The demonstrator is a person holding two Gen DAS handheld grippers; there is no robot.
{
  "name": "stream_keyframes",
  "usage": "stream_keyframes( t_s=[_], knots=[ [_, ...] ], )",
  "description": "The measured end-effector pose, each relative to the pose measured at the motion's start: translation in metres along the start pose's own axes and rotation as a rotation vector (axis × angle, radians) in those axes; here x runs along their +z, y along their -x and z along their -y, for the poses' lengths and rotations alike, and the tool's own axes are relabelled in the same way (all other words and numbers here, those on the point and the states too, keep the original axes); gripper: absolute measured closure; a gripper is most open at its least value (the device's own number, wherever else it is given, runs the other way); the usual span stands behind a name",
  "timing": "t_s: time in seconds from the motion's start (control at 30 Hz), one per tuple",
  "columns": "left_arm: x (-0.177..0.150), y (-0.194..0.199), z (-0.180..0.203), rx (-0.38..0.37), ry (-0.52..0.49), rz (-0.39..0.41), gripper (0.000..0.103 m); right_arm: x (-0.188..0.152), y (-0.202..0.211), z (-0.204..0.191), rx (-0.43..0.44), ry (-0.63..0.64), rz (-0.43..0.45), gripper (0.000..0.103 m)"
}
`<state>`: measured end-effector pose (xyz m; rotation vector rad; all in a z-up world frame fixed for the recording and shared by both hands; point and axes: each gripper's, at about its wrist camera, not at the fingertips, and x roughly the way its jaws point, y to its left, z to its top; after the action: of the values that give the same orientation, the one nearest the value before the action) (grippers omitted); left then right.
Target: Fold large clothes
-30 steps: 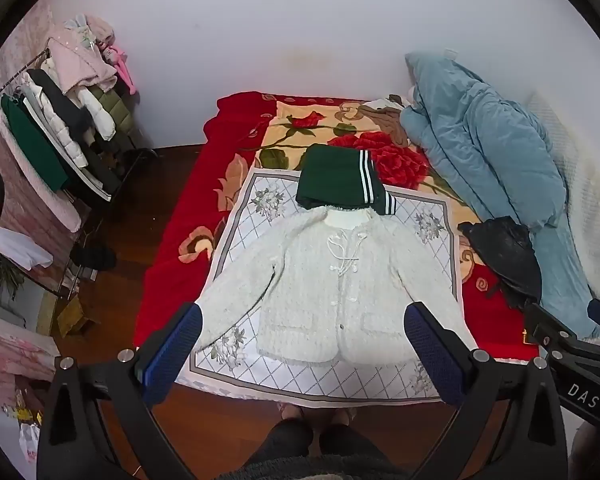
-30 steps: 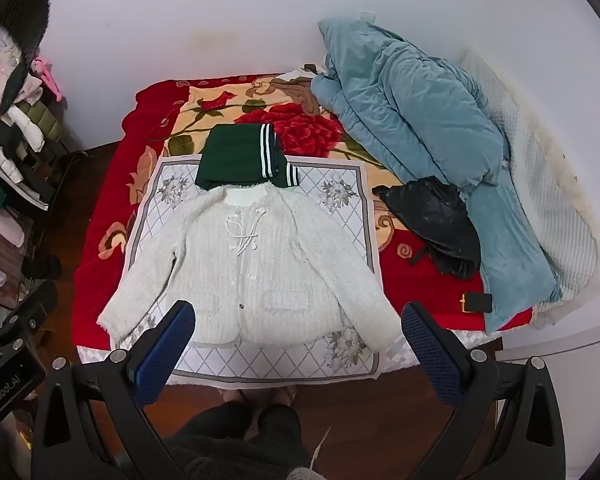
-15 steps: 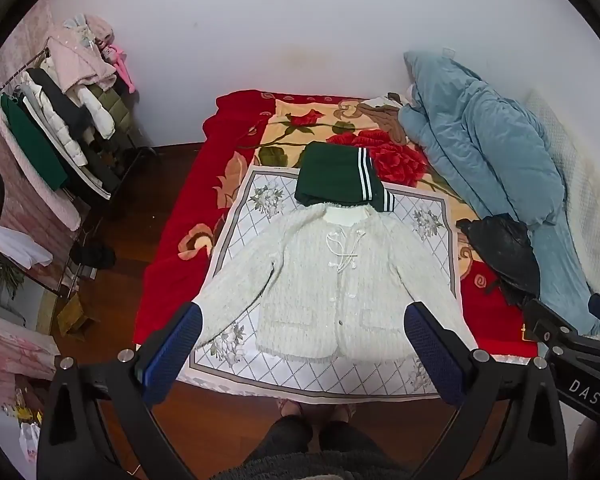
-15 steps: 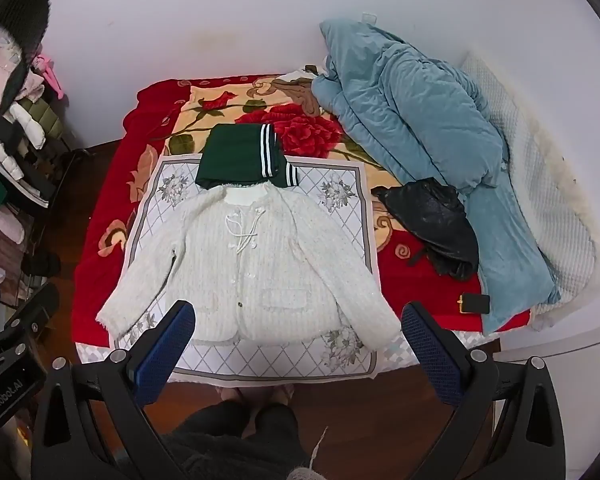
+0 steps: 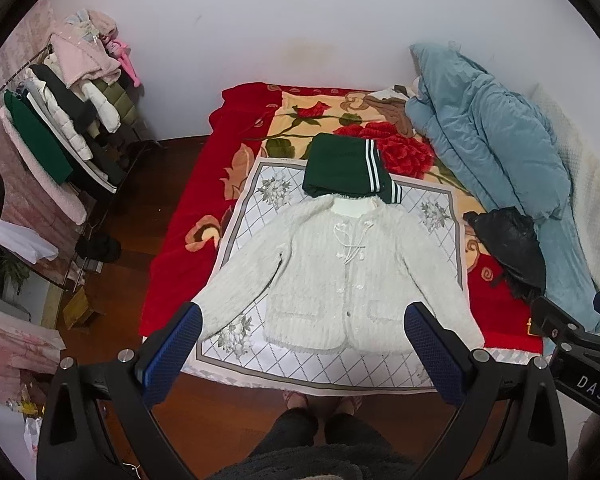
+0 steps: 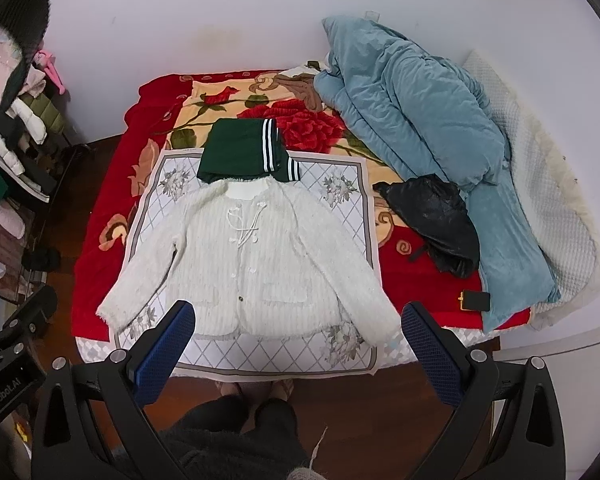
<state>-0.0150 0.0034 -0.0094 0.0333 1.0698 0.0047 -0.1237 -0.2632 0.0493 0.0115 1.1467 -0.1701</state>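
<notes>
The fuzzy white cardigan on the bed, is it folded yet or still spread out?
Spread out: the fuzzy white cardigan lies flat, front up, both sleeves angled outward on the diamond-patterned cloth.

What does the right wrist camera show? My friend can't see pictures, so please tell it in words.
A fluffy white cardigan lies flat and unfolded, sleeves spread, on a grey-and-white patterned cloth over a red rose blanket. A folded green garment with white stripes sits above its collar. The open right gripper hovers above the bed's near edge, holding nothing.

Bed [image 5: 168, 280], red floral blanket [image 5: 324, 114], patterned cloth [image 5: 260, 364], teal quilt [image 5: 500, 136]
</notes>
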Motion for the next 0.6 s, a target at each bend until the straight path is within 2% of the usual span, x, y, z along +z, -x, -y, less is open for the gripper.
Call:
stream_keyframes(
  t_s=[0.6],
  knots=[
    [0.003, -0.002, -0.002, 0.006, -0.001, -0.009, 0.0, 0.004, -0.011, -0.009, 0.005, 0.01, -0.01, 0.0]
  ],
)
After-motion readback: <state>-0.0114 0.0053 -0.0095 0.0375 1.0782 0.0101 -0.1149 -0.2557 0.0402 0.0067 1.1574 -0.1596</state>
